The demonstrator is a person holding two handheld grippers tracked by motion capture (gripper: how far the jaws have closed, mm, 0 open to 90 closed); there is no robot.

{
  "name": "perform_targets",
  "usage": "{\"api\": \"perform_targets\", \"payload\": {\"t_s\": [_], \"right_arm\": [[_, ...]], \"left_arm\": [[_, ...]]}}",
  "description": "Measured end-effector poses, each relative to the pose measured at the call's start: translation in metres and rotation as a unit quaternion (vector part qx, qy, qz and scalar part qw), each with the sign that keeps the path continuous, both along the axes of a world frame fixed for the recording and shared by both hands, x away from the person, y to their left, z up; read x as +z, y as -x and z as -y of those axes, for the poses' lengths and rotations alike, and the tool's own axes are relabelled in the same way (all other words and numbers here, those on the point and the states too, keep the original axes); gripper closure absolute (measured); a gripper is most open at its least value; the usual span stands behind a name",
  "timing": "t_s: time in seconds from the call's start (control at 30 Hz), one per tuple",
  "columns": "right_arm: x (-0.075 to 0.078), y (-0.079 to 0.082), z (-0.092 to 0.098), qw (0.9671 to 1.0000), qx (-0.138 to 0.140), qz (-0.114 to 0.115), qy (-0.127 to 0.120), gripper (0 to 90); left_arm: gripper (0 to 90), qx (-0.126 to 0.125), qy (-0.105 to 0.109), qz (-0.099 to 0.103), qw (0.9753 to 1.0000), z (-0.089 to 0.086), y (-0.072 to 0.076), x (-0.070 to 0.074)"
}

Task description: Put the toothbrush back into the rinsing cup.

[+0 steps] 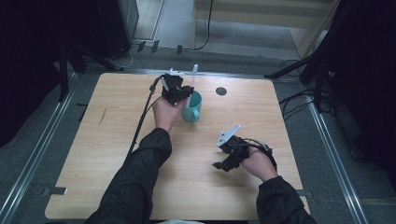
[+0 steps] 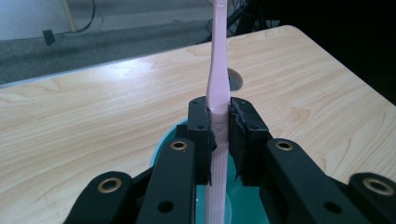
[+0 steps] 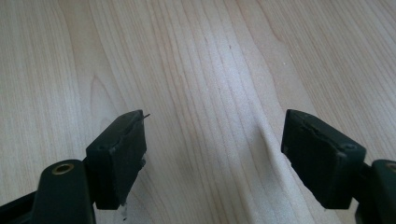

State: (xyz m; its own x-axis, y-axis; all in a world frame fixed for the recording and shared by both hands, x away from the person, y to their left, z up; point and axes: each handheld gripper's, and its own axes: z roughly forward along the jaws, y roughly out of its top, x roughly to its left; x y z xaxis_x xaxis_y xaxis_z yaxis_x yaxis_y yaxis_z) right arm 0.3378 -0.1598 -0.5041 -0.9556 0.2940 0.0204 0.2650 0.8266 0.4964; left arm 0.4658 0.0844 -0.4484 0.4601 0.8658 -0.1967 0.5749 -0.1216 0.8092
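A person sits at a pale wooden worktop (image 1: 116,154), holding a black two-jaw gripper in each hand. Toward the far middle of the worktop stands a teal mug (image 1: 193,107). Directly above the mug's open mouth, the left gripper (image 1: 180,93) pinches a pale pink toothbrush (image 2: 218,88) by the ribbed part of its handle. The toothbrush stands nearly upright, its lower end hanging inside the mug and its upper end rising past the top of the left gripper view, so the bristles cannot be made out there.

The right gripper (image 3: 212,154) hangs over bare wood, well apart from the mug on the near right side, with its jaws spread wide and nothing between them.

Judging by its look, the toothbrush is light, slim, stiff plastic. The smooth upper neck would likely slip or pivot under a pinch, so the ribbed grip zone, where the pads (image 2: 201,135) now press, seems the better place to hold it. The mug looks rigid and is probably light enough to tip if the toothbrush is pushed sideways against its rim.

A small dark round hole (image 1: 221,91) lies in the worktop just beyond the mug to the right. No brand name, label or writing can be read anywhere.
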Motion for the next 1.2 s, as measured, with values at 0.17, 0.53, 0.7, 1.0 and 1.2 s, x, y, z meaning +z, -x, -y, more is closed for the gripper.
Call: {"api": "perform_targets", "payload": {"t_s": [0.17,0.53,0.7,1.0,1.2], "right_arm": [[0.0,0.0,0.0,1.0,0.0,-0.001,0.001,22.4],[0.0,0.0,0.0,1.0,0.0,-0.001,0.001,22.4],[0.0,0.0,0.0,1.0,0.0,-0.001,0.001,22.4],[0.0,0.0,0.0,1.0,0.0,-0.001,0.002,22.4],[-0.001,0.0,0.0,1.0,-0.001,-0.001,0.002,22.4]], "left_arm": [[79.0,-0.002,-0.008,-0.005,1.0,0.002,0.002,-0.006],[78.3,-0.006,-0.014,-0.029,0.9995,0.004,0.002,-0.012],[79.2,-0.006,-0.017,-0.041,0.999,0.003,0.001,-0.014],[77.4,-0.01,-0.021,-0.048,0.9986,-0.003,0.003,-0.007],[70.0,-0.028,-0.019,-0.066,0.9973,-0.014,0.006,0.011]]}}
